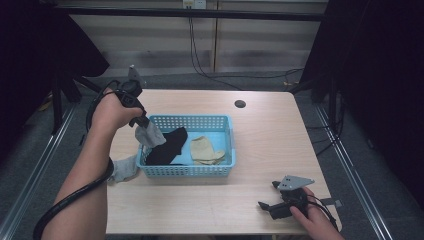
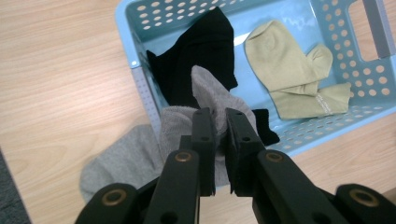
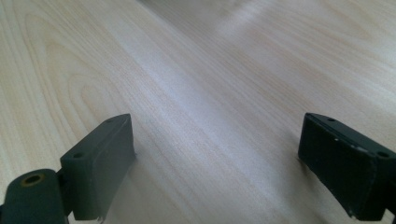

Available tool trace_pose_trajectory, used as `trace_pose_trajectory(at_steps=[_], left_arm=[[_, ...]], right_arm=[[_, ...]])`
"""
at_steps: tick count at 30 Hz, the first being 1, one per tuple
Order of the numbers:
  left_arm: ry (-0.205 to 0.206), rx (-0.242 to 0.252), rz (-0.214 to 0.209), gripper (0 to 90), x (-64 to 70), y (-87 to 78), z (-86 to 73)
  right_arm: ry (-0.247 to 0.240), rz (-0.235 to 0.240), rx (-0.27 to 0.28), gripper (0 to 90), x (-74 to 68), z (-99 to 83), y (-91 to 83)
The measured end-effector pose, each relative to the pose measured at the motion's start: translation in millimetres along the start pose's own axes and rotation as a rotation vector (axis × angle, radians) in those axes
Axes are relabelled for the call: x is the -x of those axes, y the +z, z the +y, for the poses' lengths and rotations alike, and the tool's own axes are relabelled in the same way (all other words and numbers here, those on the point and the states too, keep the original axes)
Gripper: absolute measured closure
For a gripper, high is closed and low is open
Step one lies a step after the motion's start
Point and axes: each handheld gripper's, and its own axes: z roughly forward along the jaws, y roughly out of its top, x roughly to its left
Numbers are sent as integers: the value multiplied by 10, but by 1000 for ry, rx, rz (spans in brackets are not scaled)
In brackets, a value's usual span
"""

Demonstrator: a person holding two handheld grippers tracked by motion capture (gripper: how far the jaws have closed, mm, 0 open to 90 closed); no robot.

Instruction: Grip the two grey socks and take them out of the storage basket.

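In the high view a pale wood worktop [image 1: 260, 135] stands among dark curtains, cables on the grey floor; in the left gripper view the left gripper [image 2: 220, 140] pinches a grey sock [image 2: 205, 100] over the blue basket [image 2: 140, 28] rim, its toe hidden; in the right gripper view the right gripper [image 3: 217, 161] rests jaws wide on bare wood.
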Motion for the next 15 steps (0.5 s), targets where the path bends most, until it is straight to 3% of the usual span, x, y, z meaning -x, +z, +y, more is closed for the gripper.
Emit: trace_pose_trajectory(at_steps=[15], left_arm=[[-62,11,9,830,-220,-93,-142]], right_arm=[[-5,-6,1,103,2,0,0]])
